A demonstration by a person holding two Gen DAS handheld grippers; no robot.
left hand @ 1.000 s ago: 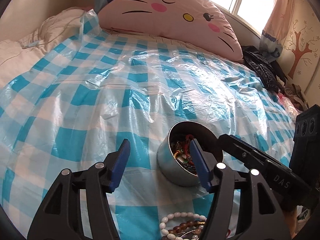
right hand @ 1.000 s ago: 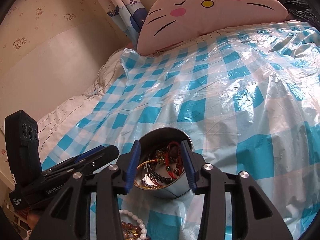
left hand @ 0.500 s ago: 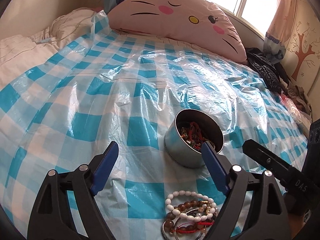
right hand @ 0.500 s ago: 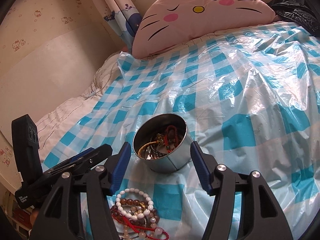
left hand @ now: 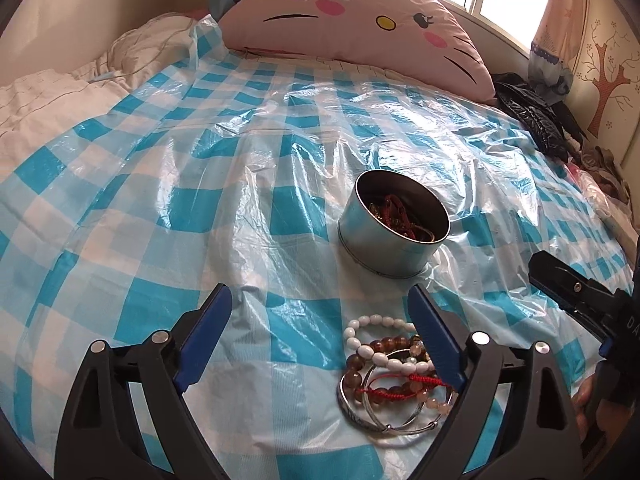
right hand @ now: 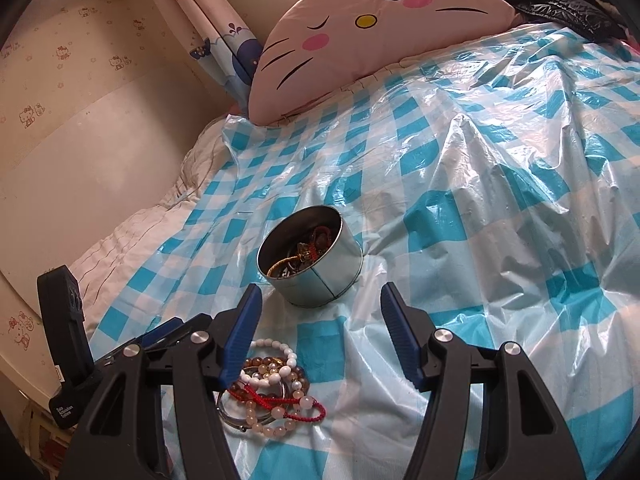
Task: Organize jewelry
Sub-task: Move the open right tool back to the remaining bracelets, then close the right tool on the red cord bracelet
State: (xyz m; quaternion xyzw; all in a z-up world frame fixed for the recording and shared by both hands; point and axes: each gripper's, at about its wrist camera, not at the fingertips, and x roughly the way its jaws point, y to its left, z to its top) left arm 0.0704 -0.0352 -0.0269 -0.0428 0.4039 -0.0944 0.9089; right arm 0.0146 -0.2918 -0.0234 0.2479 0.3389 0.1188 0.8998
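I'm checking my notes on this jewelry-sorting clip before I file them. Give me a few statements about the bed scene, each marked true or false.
1. The round metal tin stands upright with its lid off. True.
2. The tin is empty. False: it holds red cord and other tangled jewelry.
3. A pile of bracelets lies on the checked plastic sheet, nearer the cameras than the tin. True.
4. The right gripper clamps the tin. False: its jaws stand apart with nothing between them, short of the tin.
5. The left gripper holds a white bead bracelet. False: its jaws are opening and grip nothing.
6. A pink cat-face pillow lies at the head of the bed. True.
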